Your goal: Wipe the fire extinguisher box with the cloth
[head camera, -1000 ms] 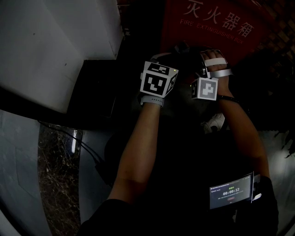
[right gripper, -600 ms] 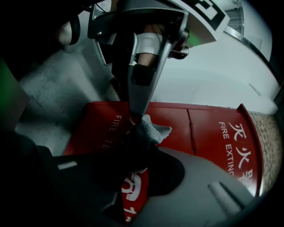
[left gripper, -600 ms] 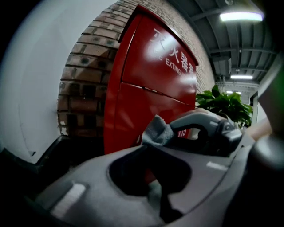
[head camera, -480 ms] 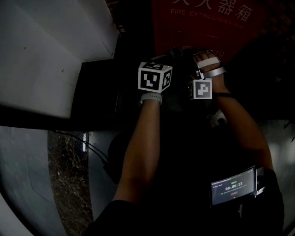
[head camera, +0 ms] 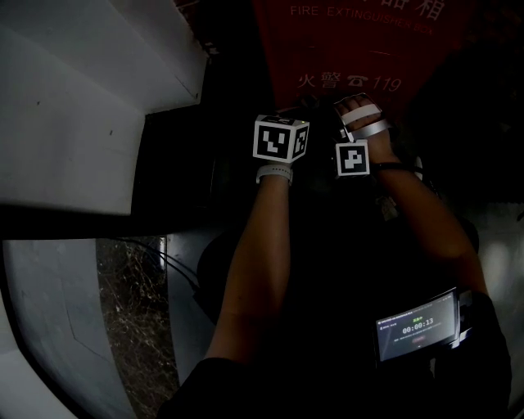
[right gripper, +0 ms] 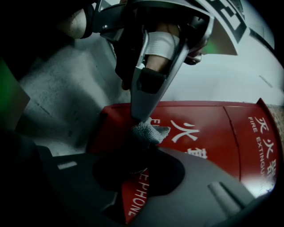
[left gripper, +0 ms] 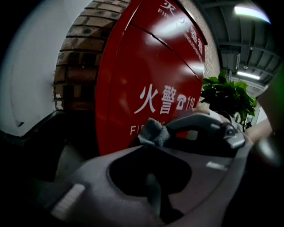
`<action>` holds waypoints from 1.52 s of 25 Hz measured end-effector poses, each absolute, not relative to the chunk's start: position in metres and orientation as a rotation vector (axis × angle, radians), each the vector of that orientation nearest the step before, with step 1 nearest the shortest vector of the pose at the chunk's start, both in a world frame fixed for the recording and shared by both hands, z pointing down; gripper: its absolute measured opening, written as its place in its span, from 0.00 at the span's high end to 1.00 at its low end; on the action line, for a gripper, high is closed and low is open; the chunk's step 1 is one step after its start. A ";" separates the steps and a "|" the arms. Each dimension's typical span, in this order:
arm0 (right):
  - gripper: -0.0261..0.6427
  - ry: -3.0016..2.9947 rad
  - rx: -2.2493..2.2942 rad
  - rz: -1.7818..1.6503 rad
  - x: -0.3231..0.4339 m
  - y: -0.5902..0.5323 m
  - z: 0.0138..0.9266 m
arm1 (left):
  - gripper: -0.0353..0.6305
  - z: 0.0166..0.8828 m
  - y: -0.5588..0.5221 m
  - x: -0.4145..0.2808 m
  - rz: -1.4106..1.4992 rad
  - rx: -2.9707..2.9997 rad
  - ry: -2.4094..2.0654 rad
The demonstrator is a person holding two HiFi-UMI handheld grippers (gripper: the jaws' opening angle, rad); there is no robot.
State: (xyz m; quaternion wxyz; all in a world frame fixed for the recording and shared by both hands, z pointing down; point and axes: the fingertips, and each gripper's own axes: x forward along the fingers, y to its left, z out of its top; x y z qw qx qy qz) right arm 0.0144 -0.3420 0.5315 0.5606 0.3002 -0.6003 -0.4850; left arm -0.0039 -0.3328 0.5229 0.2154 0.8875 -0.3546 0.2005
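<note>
Cloth (left gripper: pixel 153 131) is the small grey wad pinched between my two tongs, and it is the only pale thing in the dark space ahead of me. Nearest to me, a little lit screen (head camera: pixel 416 326) with a timer sits low by my right arm, and both my bare forearms reach forward from there. My left tongs (right gripper: pixel 143 113) come down onto the cloth (right gripper: pixel 146 130) with their jaws drawn together to a point on its upper edge, so they are clamped on it. My right tongs (left gripper: pixel 177 127) reach in from the other side, and their jaws too close on the same wad, with a narrow slit behind the grip through which red metal shows. The two marker cubes (head camera: pixel 281 139) sit side by side, near each other, in the head view. Just beyond the tong tips stands the fire extinguisher box (head camera: pixel 360 49), its red front (left gripper: pixel 146 80) carrying white characters and the number 119; the cloth hangs right in front of that face, low down by the lettering, though I cannot tell whether it touches the metal. To the box's left runs a brick wall (left gripper: pixel 77 57), then a white wall (head camera: pixel 74 98). Farther off, past the right edge of the box, a green plant (left gripper: pixel 226 95) stands under ceiling lights (left gripper: pixel 250 11).
</note>
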 end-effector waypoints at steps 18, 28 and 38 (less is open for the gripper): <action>0.85 -1.455 0.654 -1.140 0.011 -0.340 0.577 | 0.94 0.580 -0.336 0.004 0.708 2.363 -0.902; 0.85 -1.499 0.562 -1.085 0.004 -0.332 0.612 | 0.94 0.601 -0.330 0.002 0.789 2.305 -0.871; 0.84 -1.531 0.587 -1.099 -0.002 -0.317 0.589 | 0.94 0.574 -0.319 0.002 0.774 2.354 -0.877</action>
